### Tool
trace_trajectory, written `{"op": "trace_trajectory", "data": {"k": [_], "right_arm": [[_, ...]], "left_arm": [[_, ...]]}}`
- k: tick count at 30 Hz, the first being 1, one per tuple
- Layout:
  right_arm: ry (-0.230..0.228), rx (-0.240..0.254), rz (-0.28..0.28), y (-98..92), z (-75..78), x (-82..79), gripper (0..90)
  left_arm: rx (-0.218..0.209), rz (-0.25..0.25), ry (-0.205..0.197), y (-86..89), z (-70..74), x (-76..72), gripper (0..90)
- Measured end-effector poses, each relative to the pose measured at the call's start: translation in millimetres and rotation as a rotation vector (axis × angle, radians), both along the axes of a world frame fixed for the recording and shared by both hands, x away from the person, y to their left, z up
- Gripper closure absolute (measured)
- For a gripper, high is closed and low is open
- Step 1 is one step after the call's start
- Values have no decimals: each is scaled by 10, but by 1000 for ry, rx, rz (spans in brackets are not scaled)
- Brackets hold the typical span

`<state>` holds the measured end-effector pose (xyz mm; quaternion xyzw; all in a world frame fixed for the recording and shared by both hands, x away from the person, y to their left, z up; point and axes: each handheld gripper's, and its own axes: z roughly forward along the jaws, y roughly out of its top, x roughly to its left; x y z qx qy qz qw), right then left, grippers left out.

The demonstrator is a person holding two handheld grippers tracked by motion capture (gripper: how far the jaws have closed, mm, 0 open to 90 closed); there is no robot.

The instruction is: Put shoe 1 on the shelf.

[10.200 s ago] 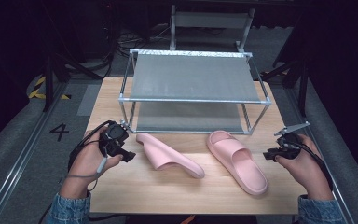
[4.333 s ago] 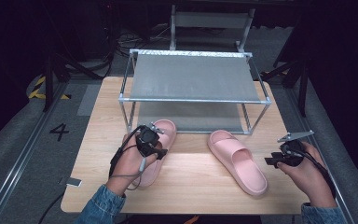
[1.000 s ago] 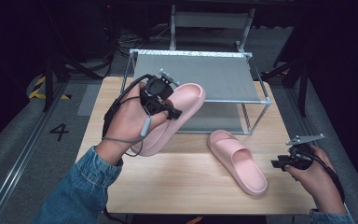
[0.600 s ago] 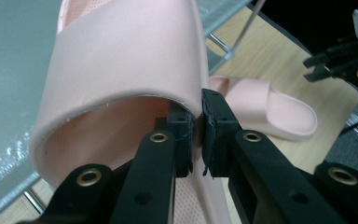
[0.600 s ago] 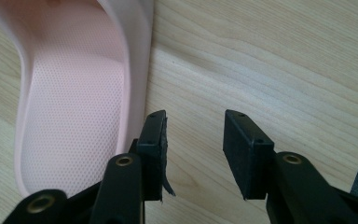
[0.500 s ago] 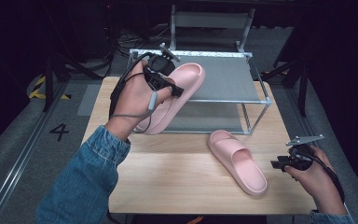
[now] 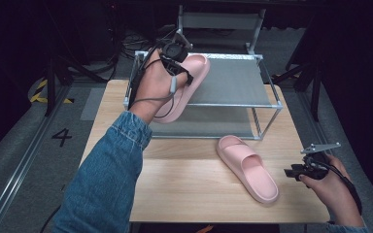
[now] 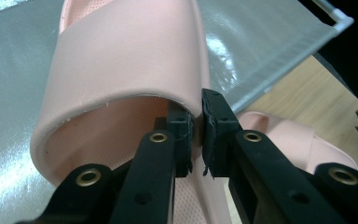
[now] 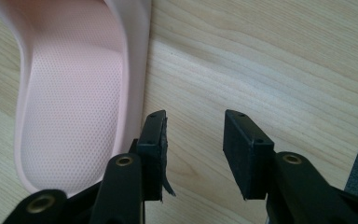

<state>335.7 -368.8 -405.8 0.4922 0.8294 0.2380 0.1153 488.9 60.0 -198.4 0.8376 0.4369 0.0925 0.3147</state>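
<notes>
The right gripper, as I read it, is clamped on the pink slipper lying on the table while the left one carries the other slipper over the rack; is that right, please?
Not quite. The right gripper stands open beside the slipper on the table, its jaws over bare wood, as the right gripper view shows. The left gripper does hold the other slipper over the rack.

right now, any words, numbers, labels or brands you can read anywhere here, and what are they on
"4": dark numeral on the grey floor mat left of the table.
No other text reads: the pink slippers, one lifted and one on the table, the rack and both grippers show no legible print.
</notes>
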Motion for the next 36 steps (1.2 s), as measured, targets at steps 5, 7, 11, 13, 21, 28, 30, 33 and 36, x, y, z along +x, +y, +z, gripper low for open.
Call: {"op": "trace_trajectory", "data": {"k": [5,7,11,13,21,28,30,33,36], "right_arm": [[9,4,-4,-2,-2,-21,612],[8,5,-5,-7,-4,-26,612],[9,1,-6,-28,-8,-42,612],[5,0,-7,-37,-13,-48,612],[5,3,-10,-44,-13,-60,611],[2,3,-8,-54,-9,-59,609],[6,2,-11,-55,-7,-60,609],[6,0,-11,-49,-8,-58,609],[10,1,-9,-35,-14,-56,608]], "left_arm": [[-7,34,13,-21,-54,146,828],[-7,50,26,-25,-77,210,827],[-14,79,37,-29,-132,322,827],[-14,89,43,-36,-158,364,826],[1,71,63,-96,-236,421,786],[44,36,20,-90,-189,264,596],[37,20,6,-24,-152,185,564],[31,17,-5,69,-120,115,569],[39,21,-37,260,-104,22,584]]}}
